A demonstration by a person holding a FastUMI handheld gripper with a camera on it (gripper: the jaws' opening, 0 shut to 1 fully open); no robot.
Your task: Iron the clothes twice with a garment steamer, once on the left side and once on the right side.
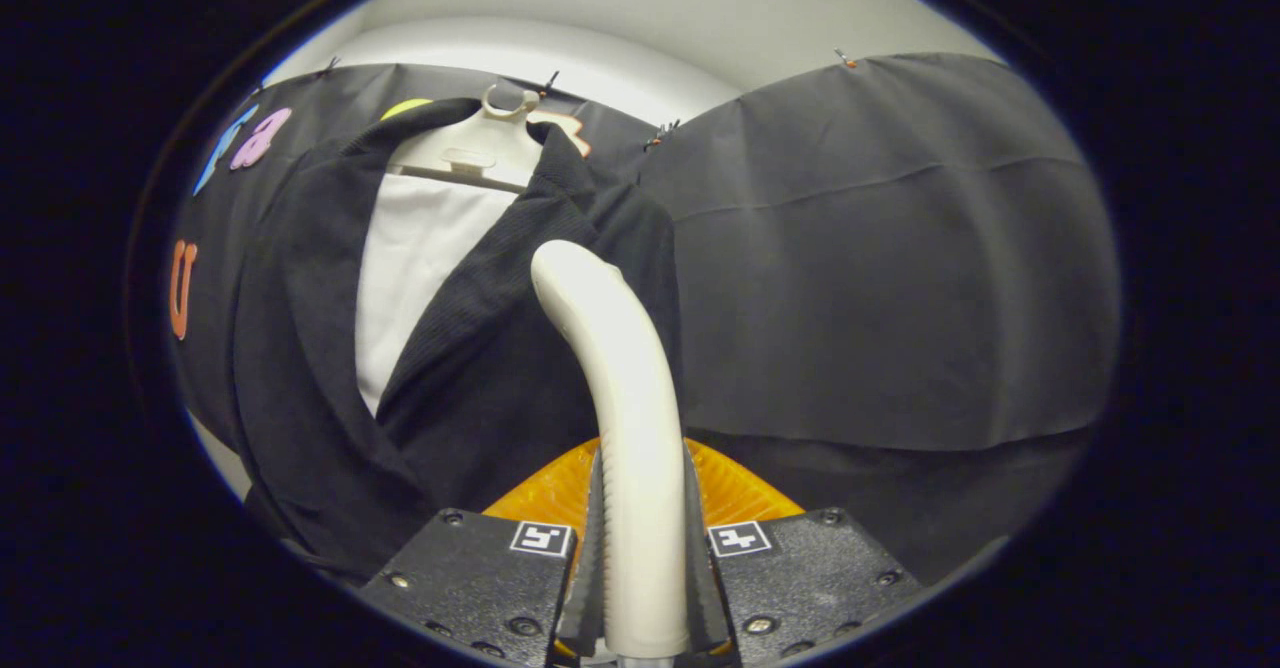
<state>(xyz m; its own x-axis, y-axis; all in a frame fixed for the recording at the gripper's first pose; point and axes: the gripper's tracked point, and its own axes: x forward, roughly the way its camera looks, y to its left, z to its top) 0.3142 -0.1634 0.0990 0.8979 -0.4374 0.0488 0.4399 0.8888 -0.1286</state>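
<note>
Gripper [640, 558]: pinching the garment steamer [620, 418] by its handle, 1 finger pressed on each side.
Steamer position: rising between the fingers, head curving toward the black jacket [470, 378].
Garment: hanging on a white hanger [470, 153] over a white shirt [410, 268], just ahead of the fingers.
Step in hand: judged as 1 of 2 passes, on the panel beside the steamer head.
Technique: keep head near the cloth, travel straight and slow along the panel, avoid snagging the lapel.
Grip check: hold firm; prevent handle twisting.

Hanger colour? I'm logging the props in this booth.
Cream-white hanger, seen best in the gripper view above the black jacket.
</note>
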